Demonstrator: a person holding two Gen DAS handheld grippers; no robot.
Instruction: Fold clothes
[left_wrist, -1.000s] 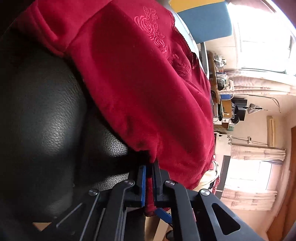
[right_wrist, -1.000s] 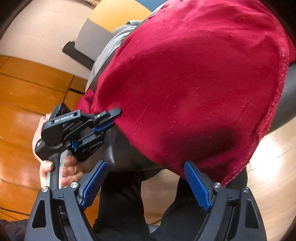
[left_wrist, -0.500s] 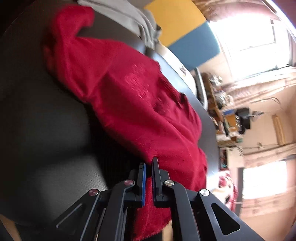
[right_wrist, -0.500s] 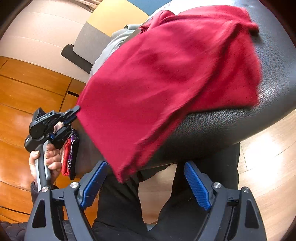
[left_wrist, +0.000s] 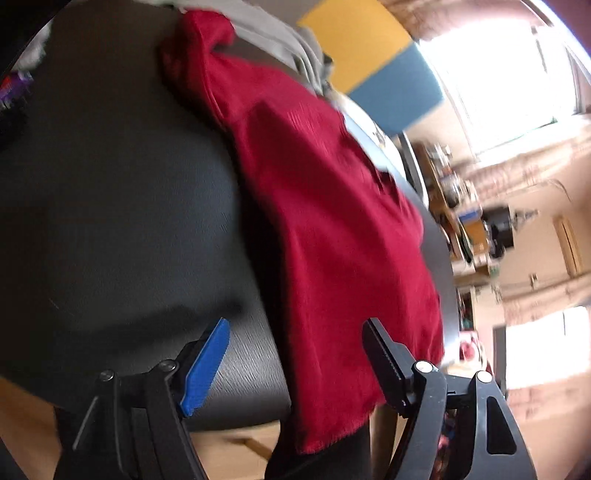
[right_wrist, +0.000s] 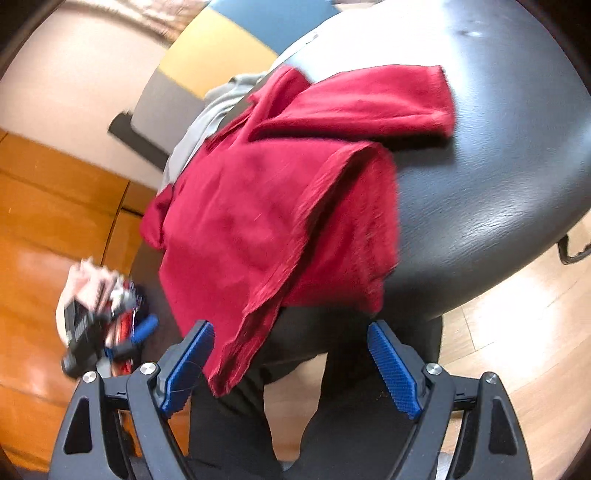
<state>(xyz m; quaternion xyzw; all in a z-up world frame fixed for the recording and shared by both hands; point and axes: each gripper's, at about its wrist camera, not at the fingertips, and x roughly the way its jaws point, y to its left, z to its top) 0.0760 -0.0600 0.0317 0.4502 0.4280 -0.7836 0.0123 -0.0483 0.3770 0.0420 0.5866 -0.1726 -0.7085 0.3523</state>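
Half a second back the left claw (left_wrist: 295, 354) was pinched on the hem of the red garment (left_wrist: 332, 229); now its jaws stand wide apart with nothing between them, and the cloth hangs free. Across the same interval the right claw (right_wrist: 288, 362) shows no change: agape and holding nothing. The garment lies draped over the black leather-look tabletop (right_wrist: 498, 184), one sleeve (right_wrist: 388, 103) spread flat, the body doubled into a ridge, and its lower edge spilling over the near rim. A grey garment (right_wrist: 214, 110) lies behind it.

As a judgement, the cloth has just been laid down between folds (the lie is rumpled, hardly a finished fold). A next move would call for fresh grips on the overhanging hem, drawn up onto the surface, with the fabric likely to slide on the smooth top. No container shows in either view.
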